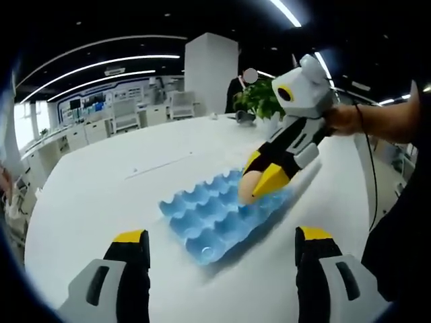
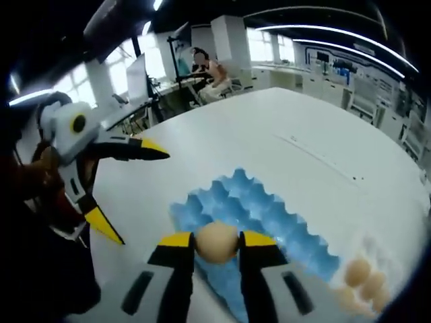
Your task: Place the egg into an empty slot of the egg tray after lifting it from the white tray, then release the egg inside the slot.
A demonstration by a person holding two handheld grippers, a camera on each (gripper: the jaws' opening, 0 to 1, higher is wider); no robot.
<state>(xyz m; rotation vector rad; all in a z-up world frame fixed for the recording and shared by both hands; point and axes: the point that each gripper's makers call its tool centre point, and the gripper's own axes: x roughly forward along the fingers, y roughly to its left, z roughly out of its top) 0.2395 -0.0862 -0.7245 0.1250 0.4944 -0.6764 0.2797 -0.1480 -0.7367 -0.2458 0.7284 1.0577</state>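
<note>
No legible writing. Right claw (image 2: 216, 243) clamped on egg (image 2: 216, 242) over blue egg tray (image 2: 283, 225); left claw (image 1: 222, 245) apart above white tabletop (image 1: 101, 195). More eggs (image 2: 360, 279) blurred, cut off at edge.

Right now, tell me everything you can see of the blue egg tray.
The blue egg tray looks like moulded pulp or thin plastic, with rows of cupped slots between raised peaks. It lies flat on the white table, and every slot in sight looks empty. The right gripper holds an egg low over one edge of it; whether the egg touches a slot can't be told. More eggs lie beside it.
</note>
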